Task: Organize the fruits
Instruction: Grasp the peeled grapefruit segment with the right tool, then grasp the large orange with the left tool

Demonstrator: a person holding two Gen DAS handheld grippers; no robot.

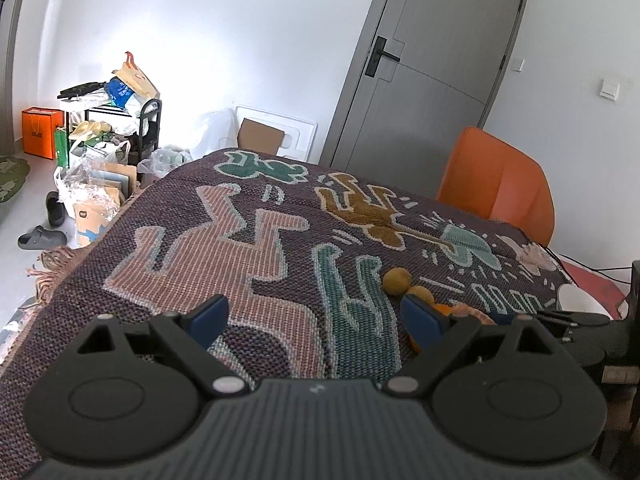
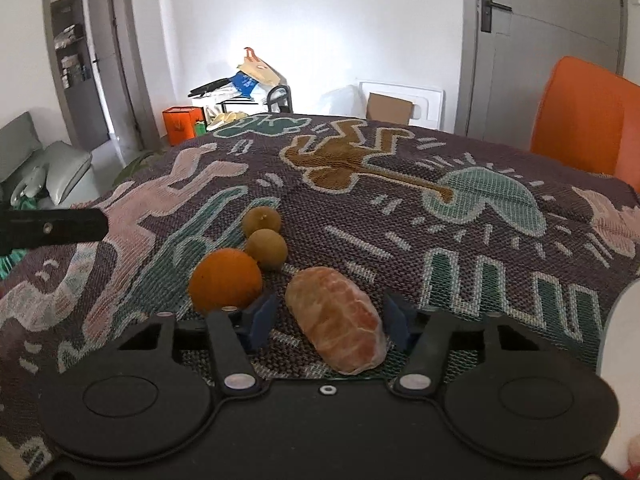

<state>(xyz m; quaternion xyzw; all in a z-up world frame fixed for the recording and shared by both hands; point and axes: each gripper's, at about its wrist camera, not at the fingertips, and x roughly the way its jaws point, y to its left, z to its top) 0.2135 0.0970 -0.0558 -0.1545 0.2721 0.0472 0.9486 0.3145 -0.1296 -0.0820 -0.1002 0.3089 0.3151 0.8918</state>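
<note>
On the patterned tablecloth (image 2: 360, 208) lie a peeled citrus piece (image 2: 338, 320), a whole orange (image 2: 225, 279) and two small brown round fruits (image 2: 262, 221) (image 2: 267, 249). My right gripper (image 2: 330, 318) is open, its blue pads on either side of the peeled piece, apart from it. My left gripper (image 1: 316, 318) is open and empty above the cloth, left of the fruits. In the left wrist view one brown fruit (image 1: 397, 281) shows clearly; the others are partly hidden behind the right fingertip (image 1: 420, 316).
A white plate edge (image 2: 620, 360) shows at the far right, also in the left wrist view (image 1: 578, 300). An orange chair (image 2: 588, 116) stands behind the table. The left gripper's finger (image 2: 56, 226) reaches in at the left. Bags and a cart (image 1: 108, 136) clutter the floor.
</note>
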